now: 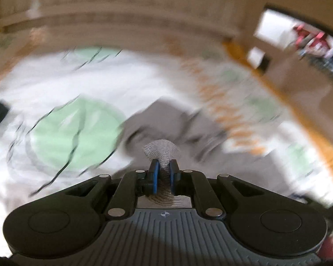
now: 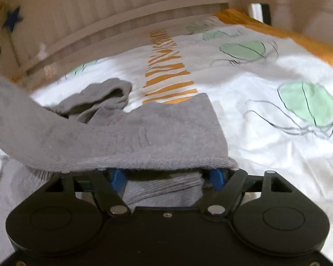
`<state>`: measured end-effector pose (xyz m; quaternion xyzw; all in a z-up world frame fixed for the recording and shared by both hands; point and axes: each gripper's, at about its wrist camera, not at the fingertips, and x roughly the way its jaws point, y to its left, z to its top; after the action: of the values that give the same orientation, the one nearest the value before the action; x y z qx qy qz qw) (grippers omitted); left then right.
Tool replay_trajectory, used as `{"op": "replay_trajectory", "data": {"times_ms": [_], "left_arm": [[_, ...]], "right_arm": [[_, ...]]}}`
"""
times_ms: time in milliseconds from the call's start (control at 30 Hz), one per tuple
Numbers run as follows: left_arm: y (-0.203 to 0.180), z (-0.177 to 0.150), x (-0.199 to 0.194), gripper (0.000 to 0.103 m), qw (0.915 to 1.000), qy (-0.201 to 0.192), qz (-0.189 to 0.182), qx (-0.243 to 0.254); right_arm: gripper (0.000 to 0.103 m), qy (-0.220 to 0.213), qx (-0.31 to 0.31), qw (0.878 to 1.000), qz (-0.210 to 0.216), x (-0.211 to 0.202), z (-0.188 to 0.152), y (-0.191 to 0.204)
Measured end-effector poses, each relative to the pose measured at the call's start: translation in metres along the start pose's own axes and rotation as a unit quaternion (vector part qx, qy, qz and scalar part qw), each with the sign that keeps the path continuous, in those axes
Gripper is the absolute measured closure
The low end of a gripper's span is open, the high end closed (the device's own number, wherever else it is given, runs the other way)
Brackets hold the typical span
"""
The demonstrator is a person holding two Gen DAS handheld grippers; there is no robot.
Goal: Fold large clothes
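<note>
A grey knit garment (image 2: 126,133) lies on a white bed sheet (image 2: 266,146) printed with green circles and orange stripes. In the left wrist view my left gripper (image 1: 163,168) is shut on a pinched fold of the grey garment (image 1: 161,150); the rest of the cloth trails blurred beyond it. In the right wrist view my right gripper (image 2: 166,177) has its blue fingers (image 2: 117,178) wide apart, with the garment's edge draped over and between them. A bunched sleeve (image 2: 100,97) lies further back.
A beige slatted headboard (image 2: 113,15) runs along the far side of the bed. An orange mattress edge (image 2: 299,42) borders the sheet on the right. A doorway with room clutter (image 1: 304,42) shows at the upper right of the left wrist view.
</note>
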<state>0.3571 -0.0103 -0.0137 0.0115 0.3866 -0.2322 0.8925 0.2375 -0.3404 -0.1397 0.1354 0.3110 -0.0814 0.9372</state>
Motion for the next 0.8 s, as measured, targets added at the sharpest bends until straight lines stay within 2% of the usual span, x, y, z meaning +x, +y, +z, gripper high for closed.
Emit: {"op": "replay_trajectory", "data": {"times_ms": [100, 167, 267, 400, 433, 500, 600, 700, 767, 800], "left_arm": [[0.024, -0.029, 0.022, 0.093, 0.9987, 0.040, 0.032, 0.001], [0.038, -0.045, 0.033, 0.091, 0.9974, 0.061, 0.035, -0.013], [0.047, -0.067, 0.043, 0.087, 0.9962, 0.070, 0.048, -0.020], [0.050, -0.081, 0.042, 0.079, 0.9975, 0.039, 0.058, -0.009], [0.052, -0.081, 0.042, 0.074, 0.9974, 0.034, 0.063, -0.011], [0.057, -0.085, 0.035, 0.074, 0.9970, 0.019, 0.072, -0.020], [0.063, -0.084, 0.022, 0.072, 0.9899, -0.007, 0.135, -0.045], [0.067, -0.081, 0.007, 0.066, 0.9865, -0.036, 0.147, -0.062], [0.063, -0.079, 0.003, 0.052, 0.9869, -0.047, 0.143, -0.058], [0.058, -0.078, 0.003, 0.048, 0.9870, -0.049, 0.144, -0.052]], "right_arm": [[0.026, 0.008, -0.033, 0.999, -0.017, -0.005, -0.004, 0.012], [0.022, 0.016, -0.055, 0.998, -0.023, -0.009, -0.007, 0.019], [0.017, 0.031, -0.072, 0.996, -0.030, -0.014, -0.012, 0.023], [0.017, 0.054, -0.078, 0.995, -0.033, -0.024, -0.021, 0.021], [0.017, 0.057, -0.077, 0.995, -0.031, -0.028, -0.022, 0.022], [0.017, 0.066, -0.073, 0.995, -0.025, -0.035, -0.023, 0.021], [0.017, 0.070, -0.061, 0.996, -0.007, -0.047, -0.020, 0.022], [0.017, 0.052, -0.042, 0.997, 0.022, -0.059, -0.012, 0.025], [0.017, 0.029, -0.037, 0.998, 0.034, -0.062, -0.002, 0.029], [0.017, 0.020, -0.036, 0.998, 0.037, -0.061, 0.003, 0.032]]}}
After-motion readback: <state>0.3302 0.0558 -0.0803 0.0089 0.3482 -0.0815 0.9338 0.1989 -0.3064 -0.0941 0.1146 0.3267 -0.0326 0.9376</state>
